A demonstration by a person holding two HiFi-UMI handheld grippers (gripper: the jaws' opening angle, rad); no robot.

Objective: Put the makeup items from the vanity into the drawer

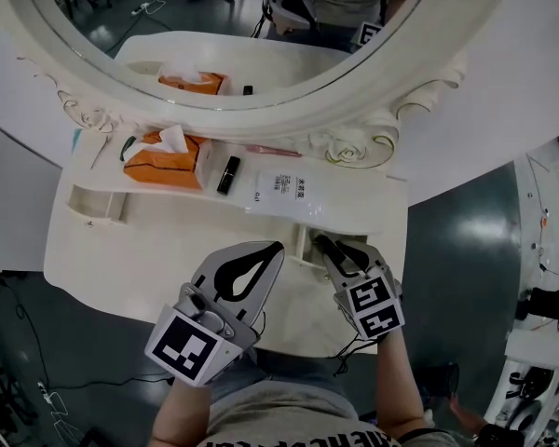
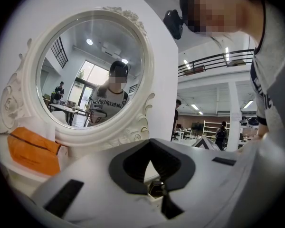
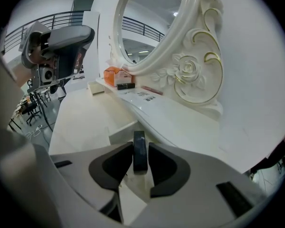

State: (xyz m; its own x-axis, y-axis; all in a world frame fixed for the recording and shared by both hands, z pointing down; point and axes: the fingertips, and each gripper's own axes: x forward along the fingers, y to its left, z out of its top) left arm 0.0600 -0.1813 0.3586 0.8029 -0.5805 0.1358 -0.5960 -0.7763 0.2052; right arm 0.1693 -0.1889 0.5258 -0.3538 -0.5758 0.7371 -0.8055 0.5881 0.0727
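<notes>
On the vanity's raised shelf lie a black lipstick (image 1: pixel 228 174), a white tube (image 1: pixel 284 194) and a thin pink pencil (image 1: pixel 272 151). My right gripper (image 1: pixel 335 247) hangs over the small open drawer (image 1: pixel 301 240) under the shelf's right end. In the right gripper view a dark, narrow item (image 3: pixel 139 156) stands on edge between the jaws of the right gripper (image 3: pixel 140 145); the pads sit just off its sides, so the gripper is open. My left gripper (image 1: pixel 276 248) hovers over the vanity top beside it, shut and empty, with its tips touching (image 2: pixel 150 140).
An orange tissue box (image 1: pixel 163 161) sits at the shelf's left, with a small green thing (image 1: pixel 126 145) behind it. The big oval mirror (image 1: pixel 214 26) rises right behind the shelf. A second small drawer (image 1: pixel 98 203) is at the left end. The white vanity top (image 1: pixel 149 250) lies below.
</notes>
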